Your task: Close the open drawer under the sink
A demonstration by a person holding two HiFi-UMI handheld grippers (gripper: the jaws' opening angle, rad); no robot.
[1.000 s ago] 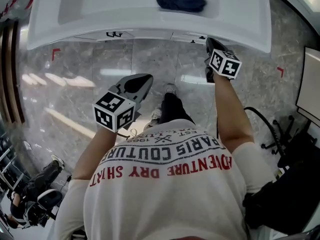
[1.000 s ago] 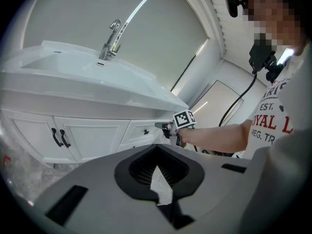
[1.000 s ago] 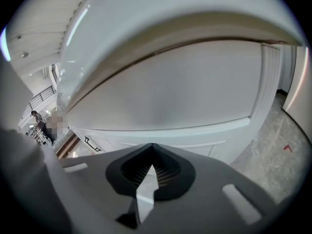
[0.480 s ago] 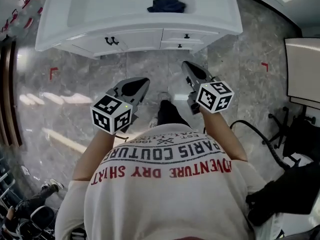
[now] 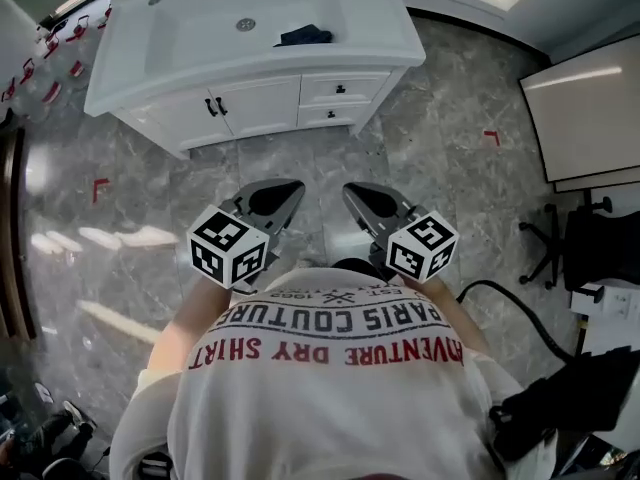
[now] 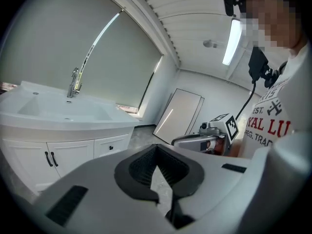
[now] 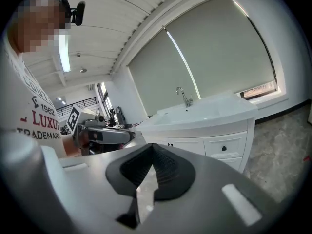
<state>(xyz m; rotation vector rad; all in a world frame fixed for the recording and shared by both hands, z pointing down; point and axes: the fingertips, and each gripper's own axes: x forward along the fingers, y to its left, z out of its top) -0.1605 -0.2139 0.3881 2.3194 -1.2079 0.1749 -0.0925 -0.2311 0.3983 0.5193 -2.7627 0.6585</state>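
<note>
In the head view the left gripper [image 5: 293,185] and the right gripper [image 5: 350,190] are held side by side over the grey marble floor [image 5: 440,168], just in front of the person's printed white shirt [image 5: 335,368]. Their jaws point at the white sink cabinet [image 5: 255,103], which stands well apart, ahead of both. On the cabinet front, up and slightly right of the jaws, the upper drawer [image 5: 341,88] and the lower drawer [image 5: 333,115] both sit flush with the face, each with a small black knob. Two doors [image 5: 240,106] are to their left. A dark cloth [image 5: 303,36] lies on the counter [image 5: 385,28] beside the basin [image 5: 215,33]. Far right of the jaws a white board [image 5: 585,118] leans.

In the left gripper view the jaws are closed together at their far tips, with only a thin wedge of floor showing between the black pads [image 6: 141,167] and nothing held. The cabinet is to the left beyond them, with a faucet [image 6: 74,82] over the basin and one drawer knob showing. The right gripper is close on the right.

In the right gripper view the jaws likewise meet at the tips, leaving a slim gap between the pads [image 7: 168,169], and they grip nothing. The cabinet stands to the right beyond them, its two drawers in line with the front. The left gripper shows on the left.
</note>
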